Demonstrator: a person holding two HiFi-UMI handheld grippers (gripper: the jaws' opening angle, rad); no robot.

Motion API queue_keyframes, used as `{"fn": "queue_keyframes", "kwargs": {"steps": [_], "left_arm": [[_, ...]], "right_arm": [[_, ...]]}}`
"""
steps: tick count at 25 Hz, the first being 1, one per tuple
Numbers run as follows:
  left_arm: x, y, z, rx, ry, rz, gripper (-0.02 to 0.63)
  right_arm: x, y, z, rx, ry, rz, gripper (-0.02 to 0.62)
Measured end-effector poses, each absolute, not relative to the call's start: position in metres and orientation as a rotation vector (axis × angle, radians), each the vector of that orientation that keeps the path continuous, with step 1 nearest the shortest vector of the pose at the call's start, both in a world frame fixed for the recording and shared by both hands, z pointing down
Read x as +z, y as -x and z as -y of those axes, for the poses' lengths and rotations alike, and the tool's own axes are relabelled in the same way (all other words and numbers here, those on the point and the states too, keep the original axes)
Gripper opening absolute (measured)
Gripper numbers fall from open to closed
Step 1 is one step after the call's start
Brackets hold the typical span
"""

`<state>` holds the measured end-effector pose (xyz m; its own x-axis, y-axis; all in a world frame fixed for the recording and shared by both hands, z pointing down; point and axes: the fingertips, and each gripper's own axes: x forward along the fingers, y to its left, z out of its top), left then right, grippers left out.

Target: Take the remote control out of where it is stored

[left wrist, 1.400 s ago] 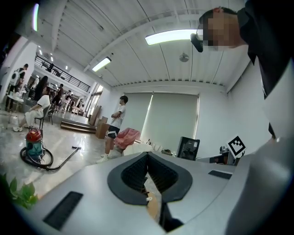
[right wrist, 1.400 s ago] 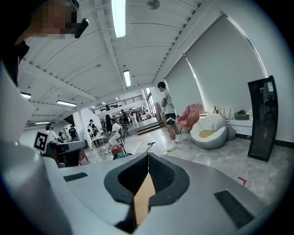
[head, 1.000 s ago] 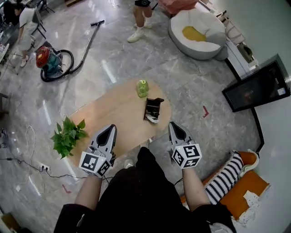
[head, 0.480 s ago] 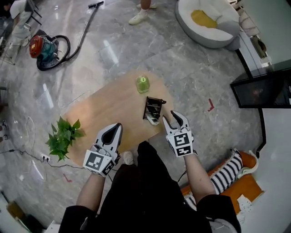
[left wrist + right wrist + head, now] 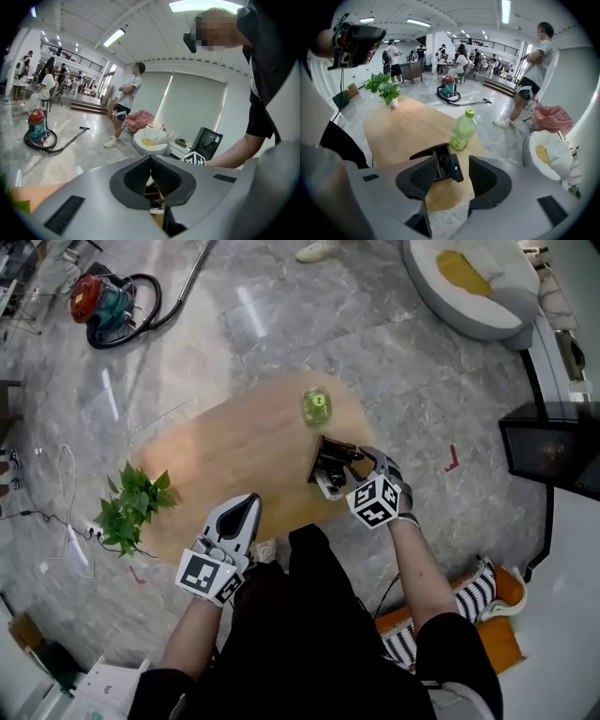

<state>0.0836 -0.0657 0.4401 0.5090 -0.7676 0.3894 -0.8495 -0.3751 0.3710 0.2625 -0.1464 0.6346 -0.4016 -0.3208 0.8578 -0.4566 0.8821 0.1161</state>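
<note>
A black holder [image 5: 328, 457] stands near the right edge of the wooden table [image 5: 234, 456]. A dark remote control [image 5: 451, 167] sticks up out of the holder [image 5: 425, 153], and something white [image 5: 328, 487] shows at the holder's near end. My right gripper [image 5: 356, 460] is down at the holder. Its jaws have just been opening and now stand wide, with the remote's top end between them [image 5: 452, 172] and a gap to the right pad. My left gripper [image 5: 249, 502] hovers over the table's near edge, its jaws [image 5: 151, 161] shut on nothing.
A green bottle [image 5: 316, 407] stands just beyond the holder. A potted plant [image 5: 131, 507] sits at the table's left end. A vacuum cleaner [image 5: 101, 300] with its hose, a white round seat [image 5: 469, 282] and a black screen [image 5: 553, 448] stand on the marble floor. A person [image 5: 127, 101] stands farther off.
My right gripper has come forward and down to the holder, rolled over and gone from shut to wide open around the remote's top. The left gripper has crept forward slightly.
</note>
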Motion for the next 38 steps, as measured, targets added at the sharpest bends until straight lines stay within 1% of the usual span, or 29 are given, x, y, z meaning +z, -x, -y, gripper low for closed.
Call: {"fn": "queue_keyframes", "kwargs": {"steps": [7,17,18,19,20,25,32,38], "left_arm": [[0.449,-0.066,0.071,0.199,-2.143,1.390,0.006],[0.455,-0.057,0.071,0.178,-2.095,1.404,0.008],[0.455,-0.056,0.071,0.175,-2.095,1.407,0.008],[0.455,-0.056,0.071,0.174,-2.098,1.408,0.006],[0.454,-0.056,0.070,0.173,-2.104,1.409,0.006],[0.447,-0.049,0.055,0.145,-2.124,1.407,0.008],[0.437,-0.025,0.033,0.095,-2.158,1.381,0.008],[0.421,0.009,0.013,0.072,-2.170,1.390,0.008]], "right_arm": [[0.687,-0.259,0.158,0.162,-0.370,1.927,0.195],[0.715,-0.253,0.151,0.169,-0.258,1.867,0.190],[0.716,-0.252,0.152,0.148,-0.264,1.862,0.131],[0.715,-0.252,0.153,0.130,-0.272,1.856,0.091],[0.714,-0.252,0.153,0.116,-0.277,1.850,0.089],[0.691,-0.249,0.143,0.085,-0.304,1.840,0.089],[0.626,-0.239,0.128,0.051,-0.419,1.861,0.089],[0.571,-0.205,0.122,0.004,-0.543,1.924,0.089]]}}
